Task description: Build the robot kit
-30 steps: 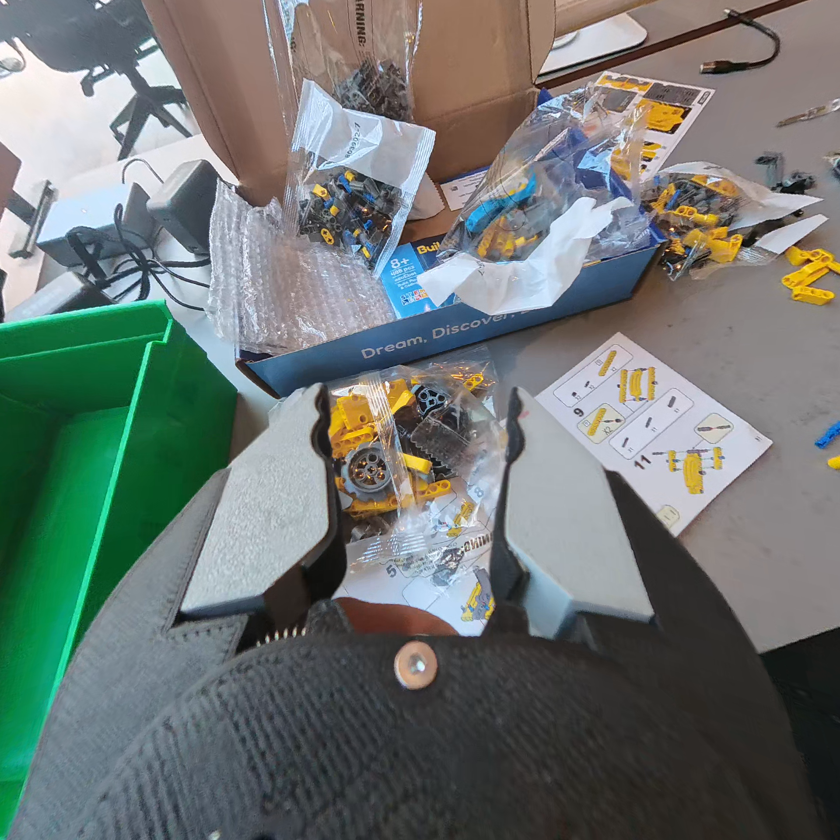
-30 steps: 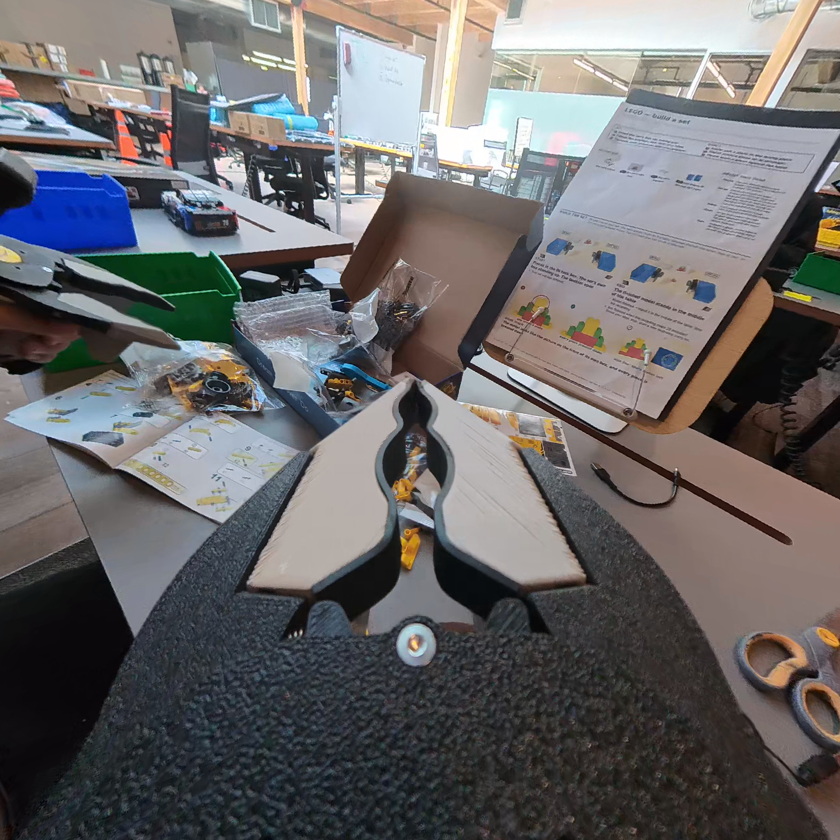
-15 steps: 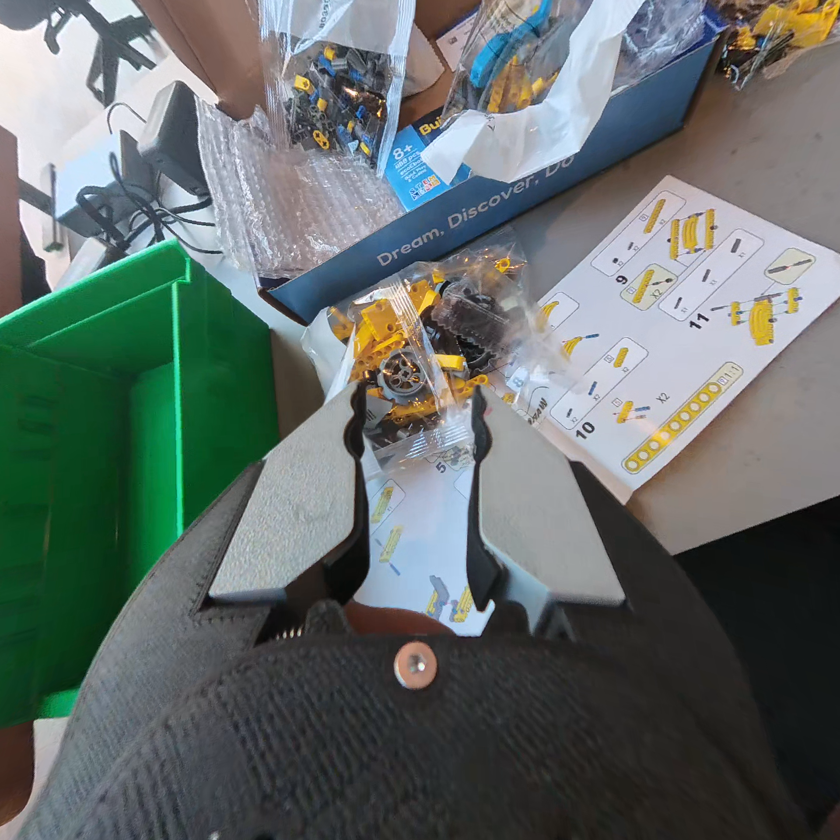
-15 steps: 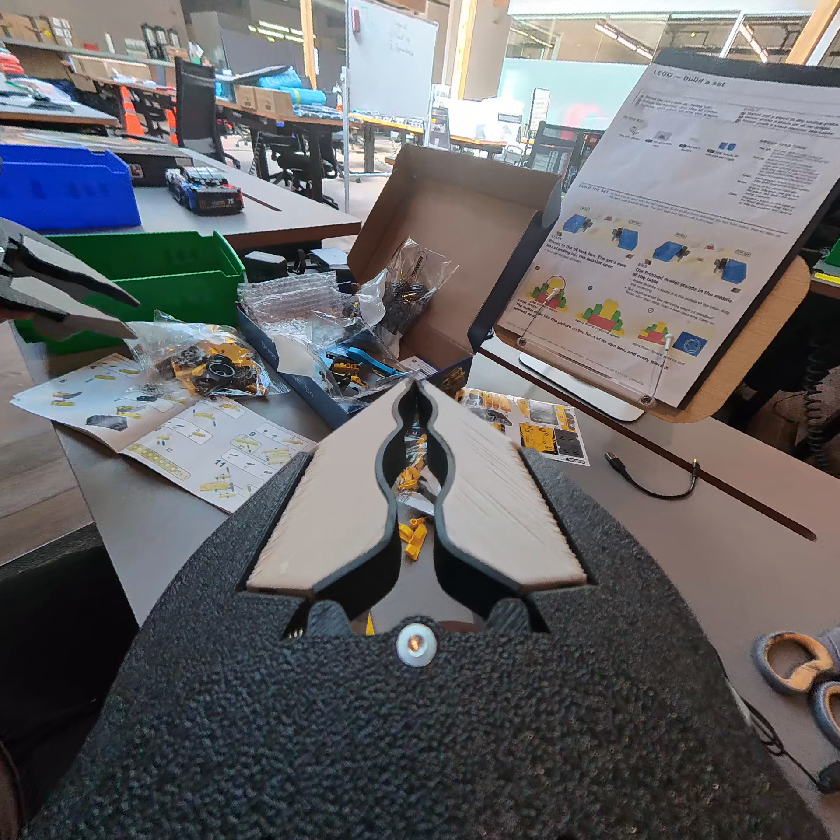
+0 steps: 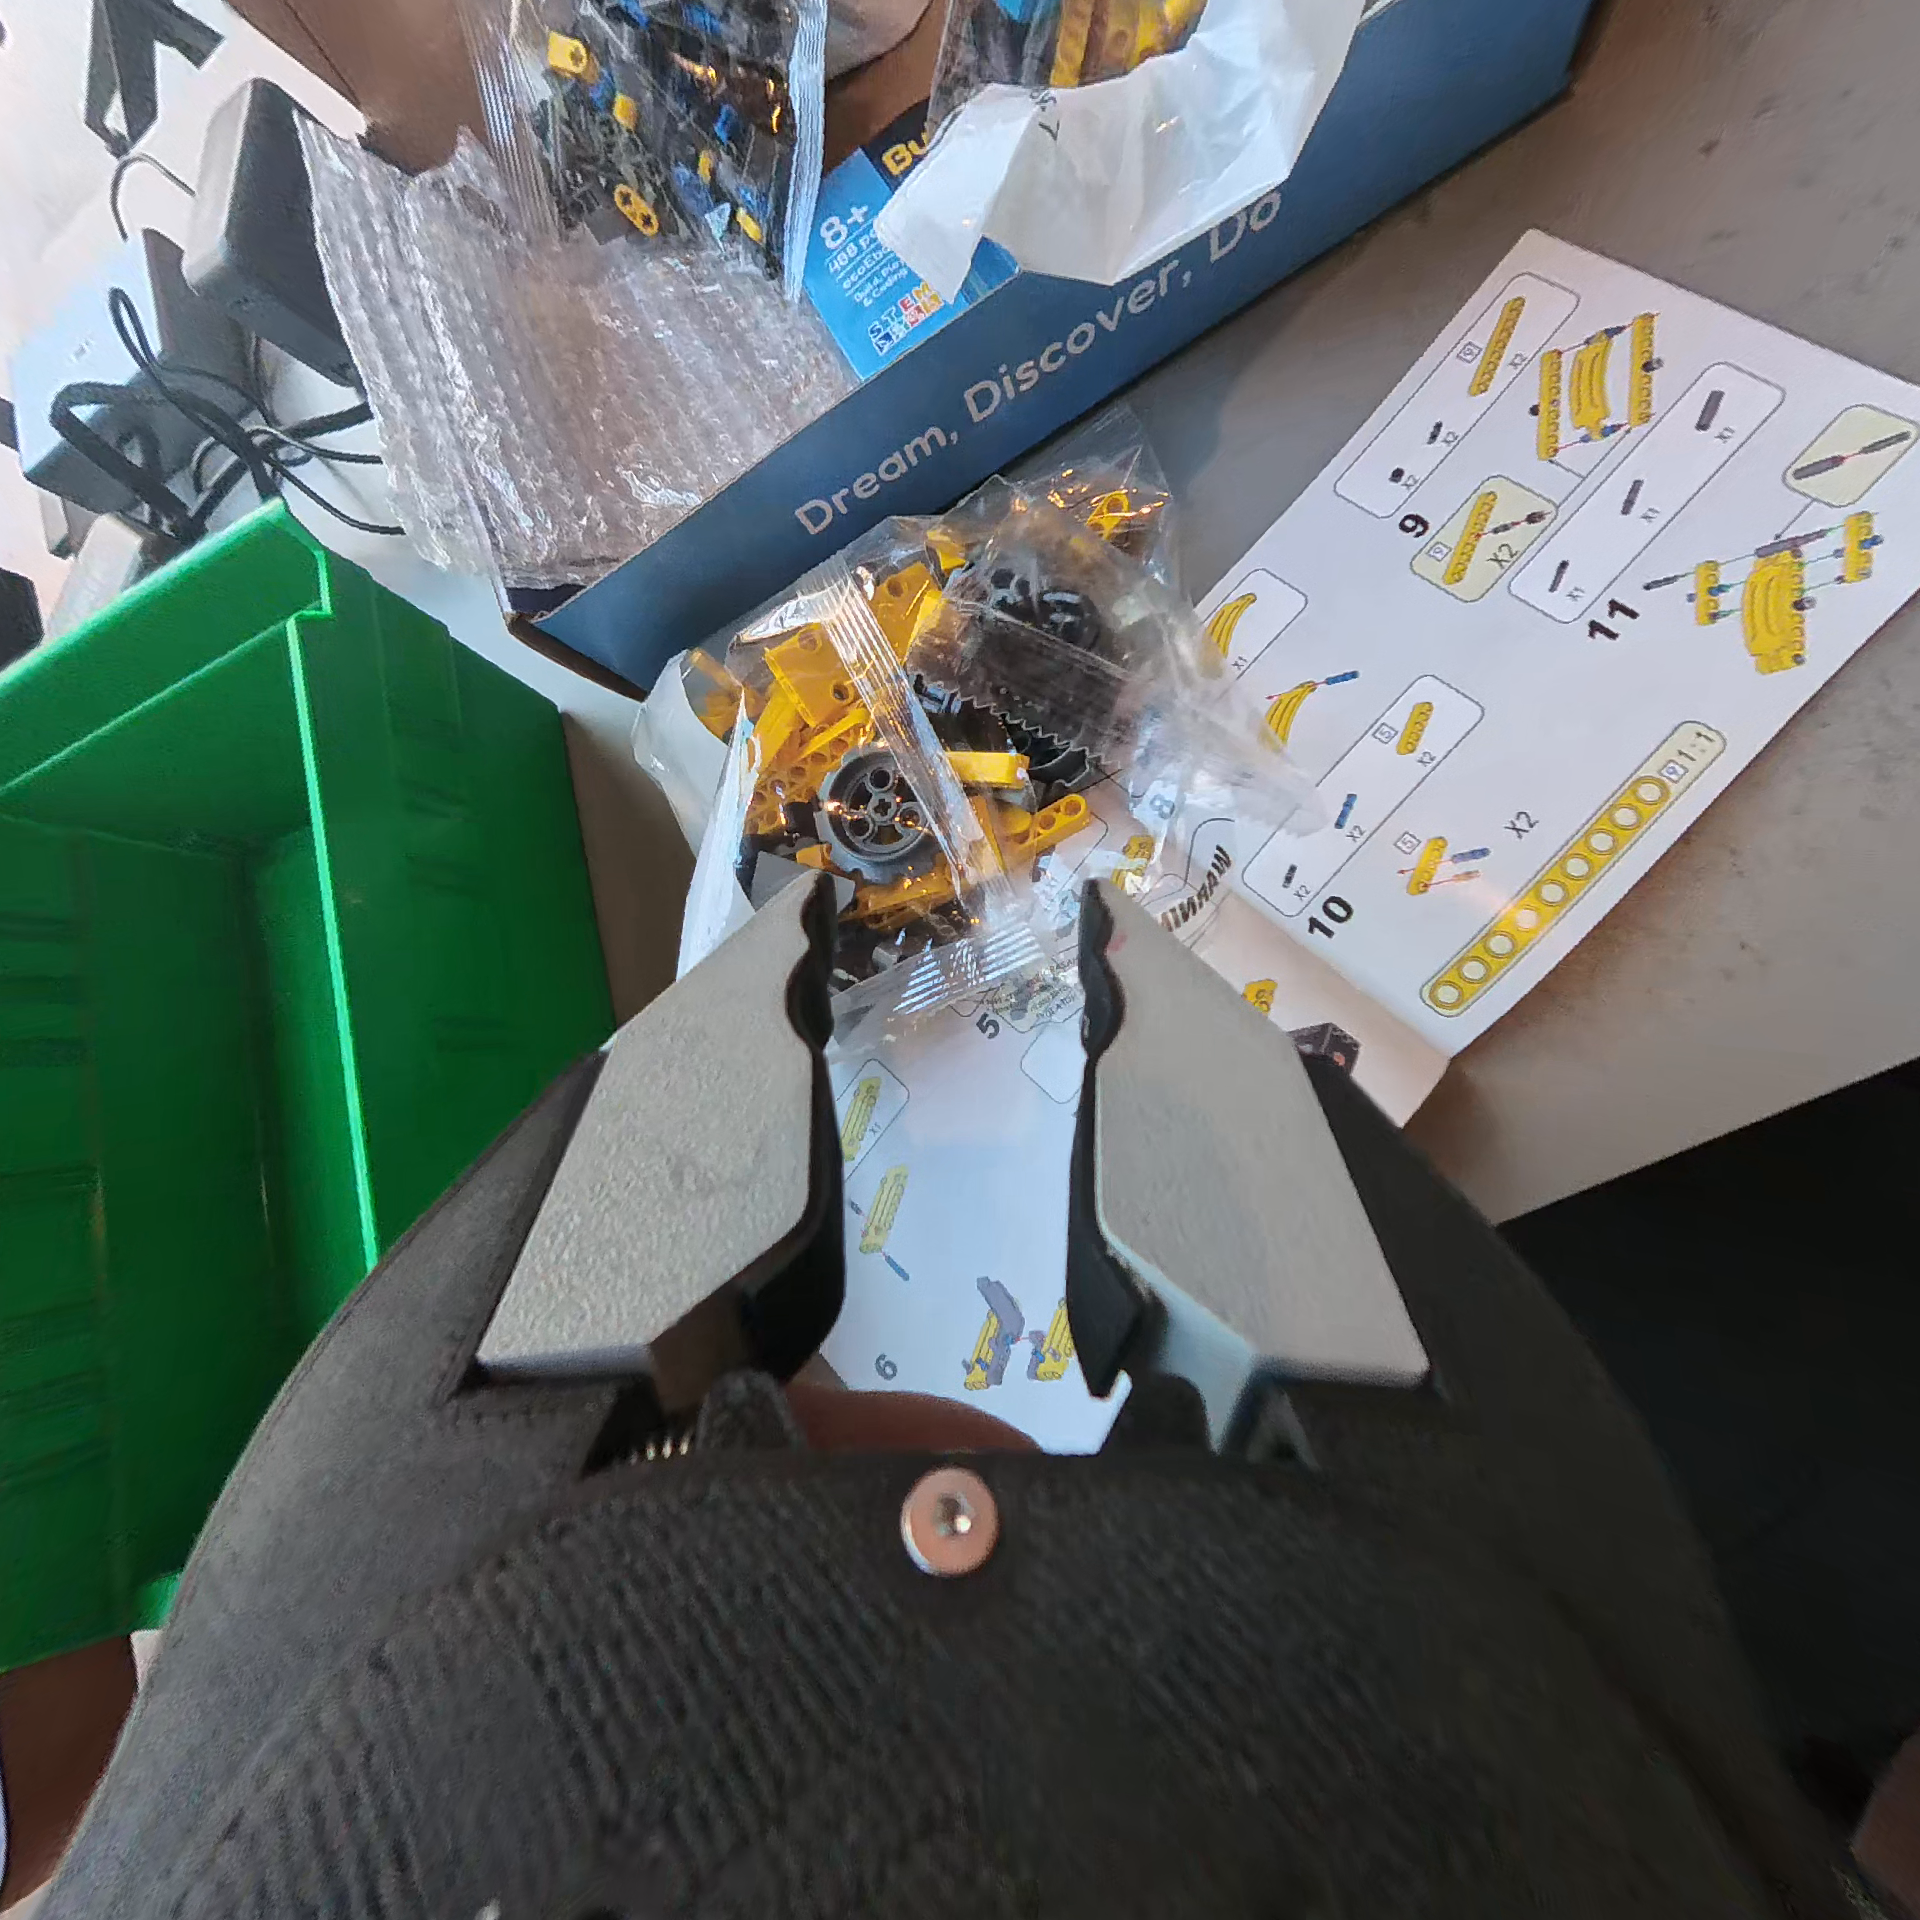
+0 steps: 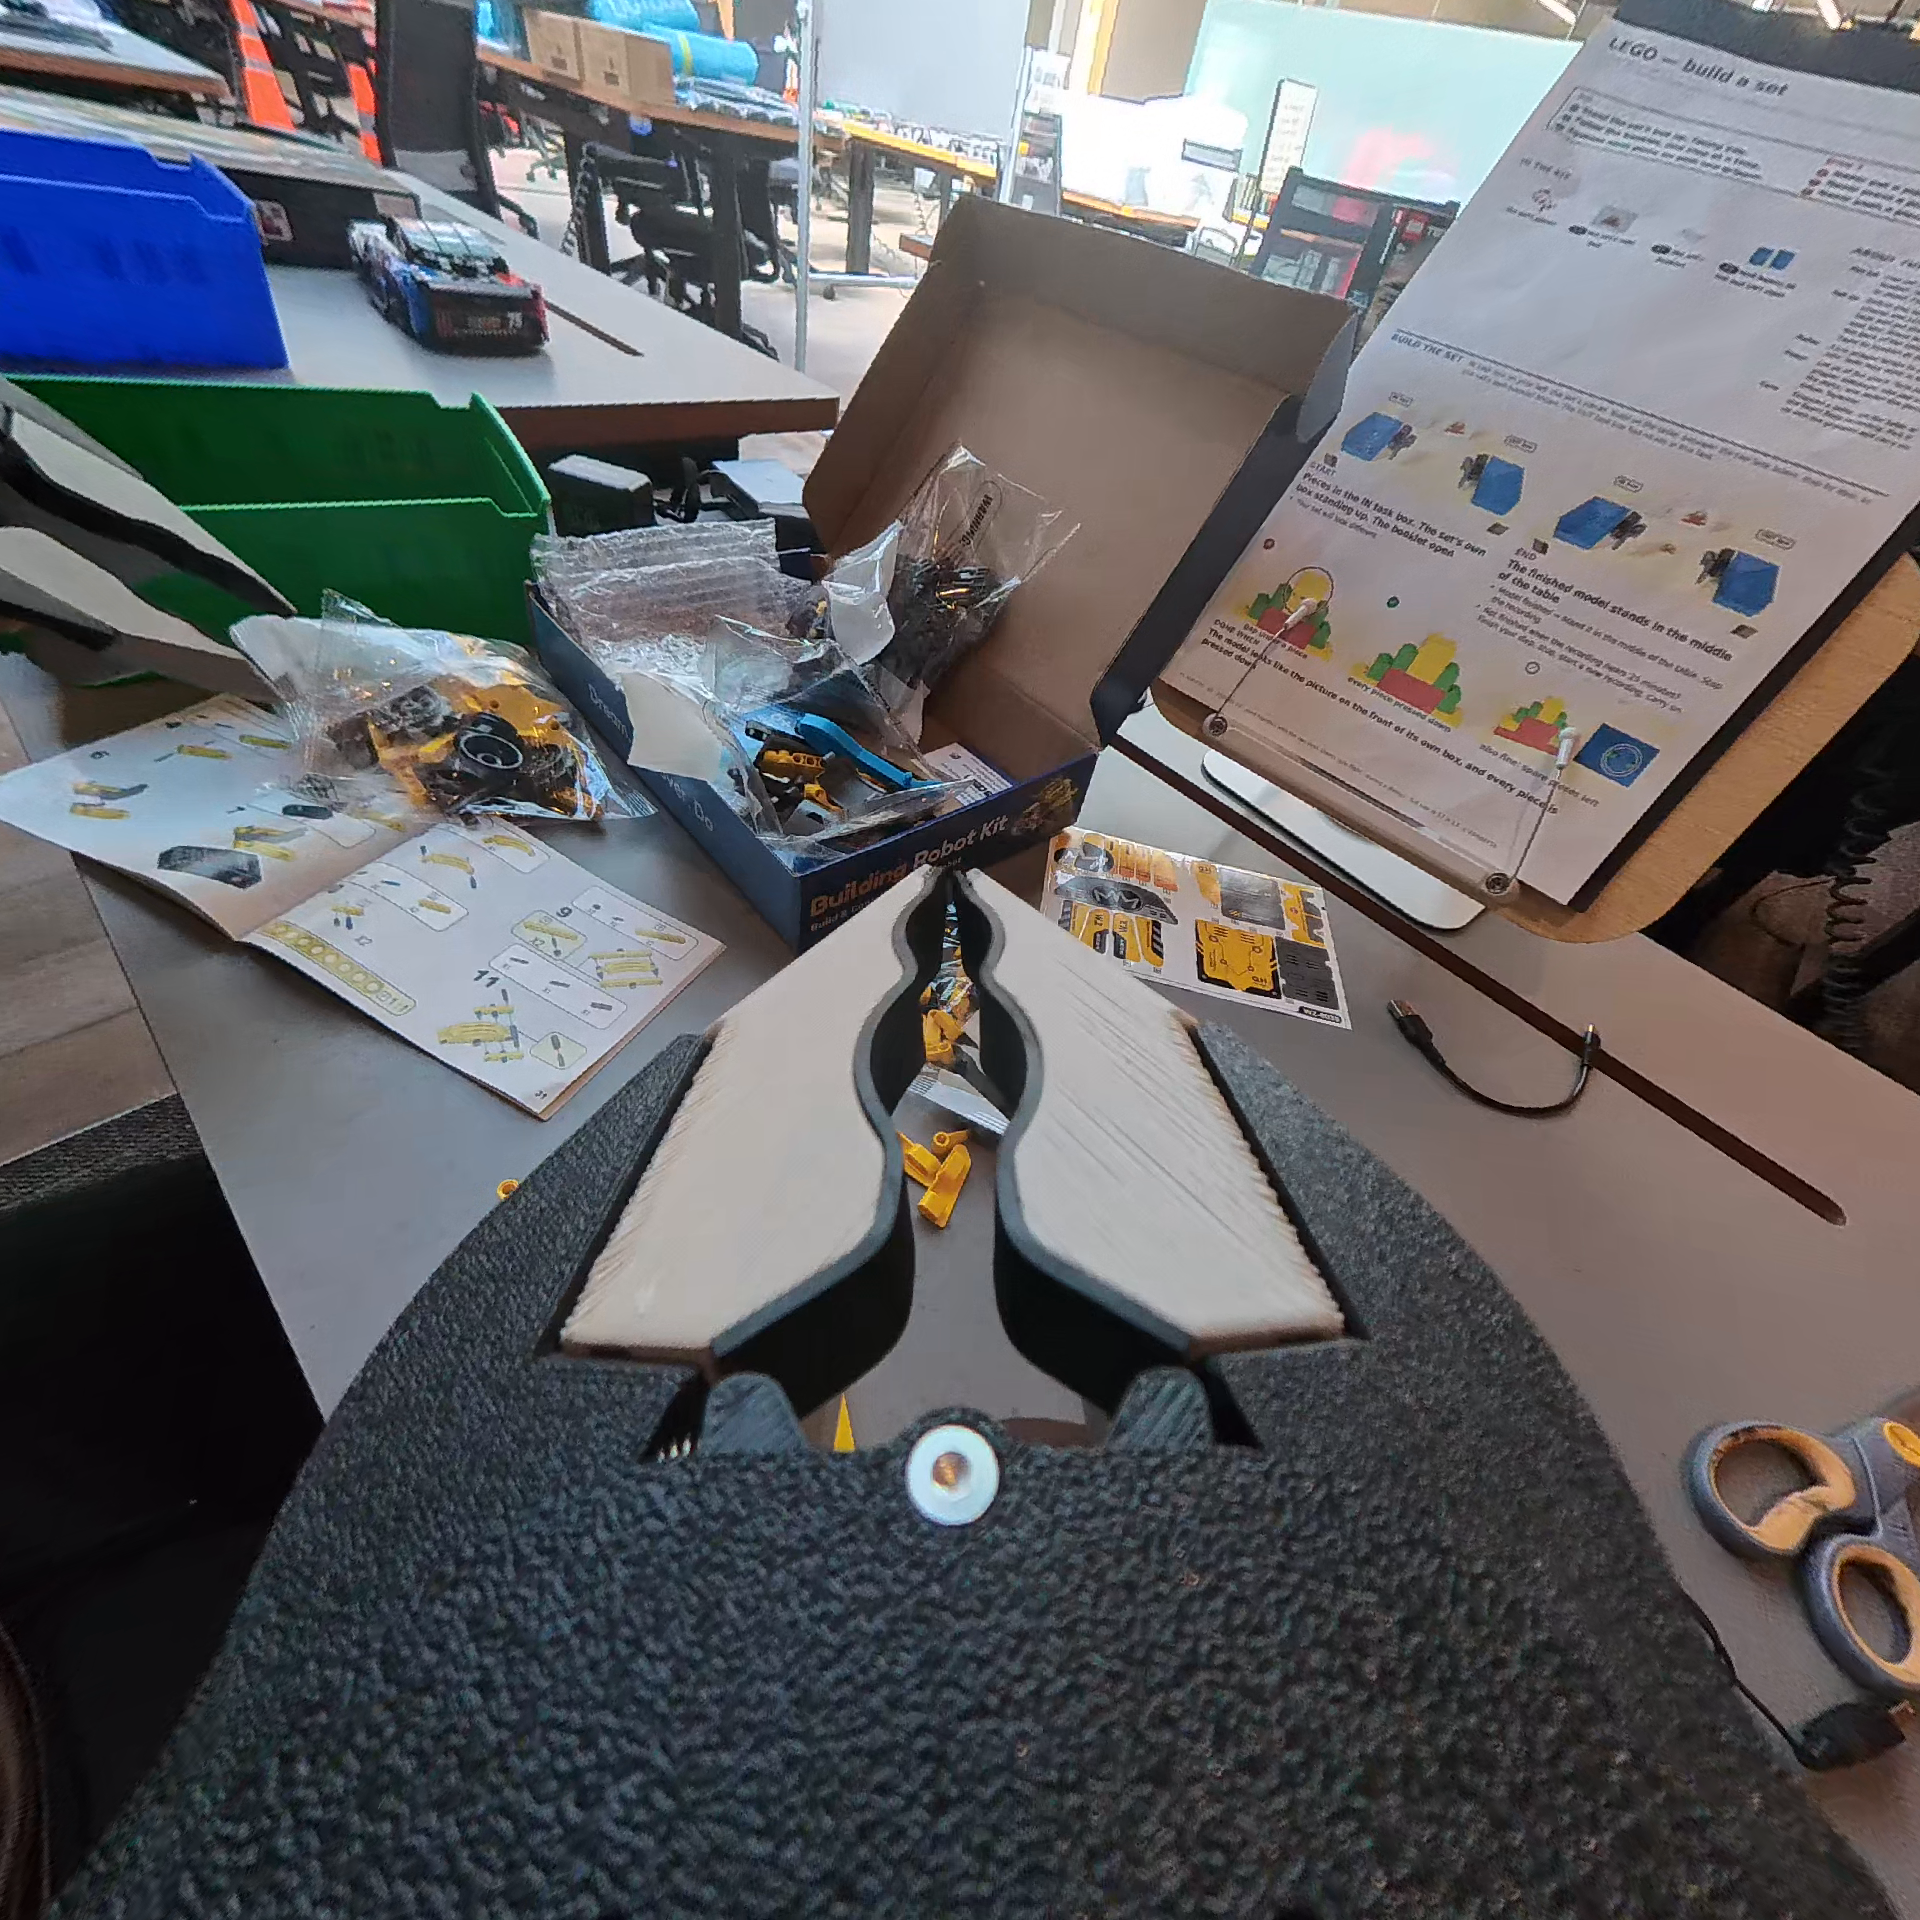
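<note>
1. My left gripper gapes, tips straddling the crinkly clear bag on the booklet by the desk's near edge.
2. My right gripper is pinched together, empty, above loose yellow pegs.

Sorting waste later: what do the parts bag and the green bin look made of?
Parts bag: thin clear plastic film, glossy; it crinkles and glares. Green bin: rigid moulded plastic, it seems, with a smooth, slightly shiny wall and crisp edges.

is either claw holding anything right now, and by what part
Nothing is held. The left claw is open, its tips around the near sealed edge of the parts bag without closing on it. The right claw is shut and empty.
</note>
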The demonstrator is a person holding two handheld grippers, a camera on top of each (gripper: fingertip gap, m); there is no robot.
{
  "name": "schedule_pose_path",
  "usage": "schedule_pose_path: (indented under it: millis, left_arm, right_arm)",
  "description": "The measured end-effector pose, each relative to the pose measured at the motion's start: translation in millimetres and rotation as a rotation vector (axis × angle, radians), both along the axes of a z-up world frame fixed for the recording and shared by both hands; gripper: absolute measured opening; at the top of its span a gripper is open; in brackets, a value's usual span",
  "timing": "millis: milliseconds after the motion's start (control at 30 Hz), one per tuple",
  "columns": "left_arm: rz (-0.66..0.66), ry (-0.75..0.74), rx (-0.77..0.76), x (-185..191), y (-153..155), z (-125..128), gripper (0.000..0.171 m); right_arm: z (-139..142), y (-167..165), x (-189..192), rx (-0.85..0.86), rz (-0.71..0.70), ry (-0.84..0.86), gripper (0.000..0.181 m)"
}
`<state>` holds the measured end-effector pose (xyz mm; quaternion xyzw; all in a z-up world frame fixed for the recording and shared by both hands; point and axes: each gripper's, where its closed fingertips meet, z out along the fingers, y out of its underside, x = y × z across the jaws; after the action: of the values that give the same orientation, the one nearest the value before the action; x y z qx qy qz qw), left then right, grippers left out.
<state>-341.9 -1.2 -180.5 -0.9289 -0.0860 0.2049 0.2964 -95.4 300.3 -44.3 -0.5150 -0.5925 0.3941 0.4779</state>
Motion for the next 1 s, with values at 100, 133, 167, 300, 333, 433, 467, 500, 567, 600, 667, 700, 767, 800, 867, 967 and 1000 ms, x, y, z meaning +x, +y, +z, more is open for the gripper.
schedule_pose_path:
  millis: [100,133,167,300,333,433,467,500,567,600,667,700,767,800,867,967,1000]
  left_arm:
    - [-0.010,0.003,-0.004,2.3,1.7,-0.1,0.043]
    - [-0.017,0.000,-0.008,3.7,2.5,-0.8,0.042]
    - [-0.026,-0.003,-0.012,5.5,3.3,-1.9,0.041]
    - [-0.066,-0.027,-0.057,13.3,2.6,-11.7,0.034]
    - [-0.068,-0.033,-0.070,13.8,1.2,-14.5,0.034]
    - [-0.074,-0.051,-0.111,14.8,-3.5,-22.8,0.028]
    - [-0.076,-0.052,-0.121,14.7,-4.2,-24.9,0.028]
    - [-0.080,-0.057,-0.125,15.2,-3.7,-26.8,0.025]
    - [-0.113,-0.090,-0.106,21.4,3.7,-30.0,0.019]
    - [-0.136,-0.115,-0.088,25.9,8.9,-31.6,0.019]
    - [-0.137,-0.124,-0.096,25.7,12.6,-36.5,0.019]
    - [-0.128,-0.114,-0.111,22.6,12.4,-39.9,0.019]
    - [-0.095,-0.085,-0.126,11.9,11.9,-44.4,0.020]
    - [-0.071,-0.076,-0.118,5.5,11.9,-44.1,0.017]
    - [-0.008,-0.044,-0.070,-9.5,12.4,-34.9,0.013]
    - [0.046,0.008,0.013,-23.2,11.7,-15.6,0.008]
    - [0.046,0.009,0.039,-23.4,12.7,-10.9,0.008]
  right_arm:
    - [0.2,0.4,0.3,-0.003,-0.001,0.002,0.001]
    - [0.1,0.3,0.2,-0.003,0.000,0.001,0.001]
    - [-0.2,0.1,-0.1,-0.003,0.001,0.001,0.001]
    - [-2.7,-1.0,-1.3,0.001,0.003,-0.008,0.001]
    - [-2.9,-1.3,-1.5,0.003,0.004,-0.009,0.001]
    - [-3.3,-1.1,-1.6,0.006,0.003,-0.009,0.001]
    - [-3.4,-0.9,-1.6,0.005,0.003,-0.009,0.001]
    - [-3.6,-0.8,-1.7,0.004,0.003,-0.009,0.001]
    - [-4.2,-0.9,-2.0,0.003,0.003,-0.010,0.001]
    - [-4.4,-1.3,-2.2,0.004,0.004,-0.011,0.001]
    - [-4.4,-1.8,-2.2,0.009,0.004,-0.012,0.001]
    - [-4.4,-2.0,-2.2,0.010,0.004,-0.012,0.001]
    - [-4.0,-1.8,-1.9,0.012,0.004,-0.011,0.001]
    - [-3.7,-1.6,-1.6,0.012,0.003,-0.010,0.001]
    - [-2.7,-1.3,-1.0,0.008,0.004,-0.006,0.001]
    - [-1.4,-1.1,-0.2,0.011,0.003,-0.003,0.001]
    - [-1.2,-1.2,-0.3,0.010,0.004,-0.001,0.001]
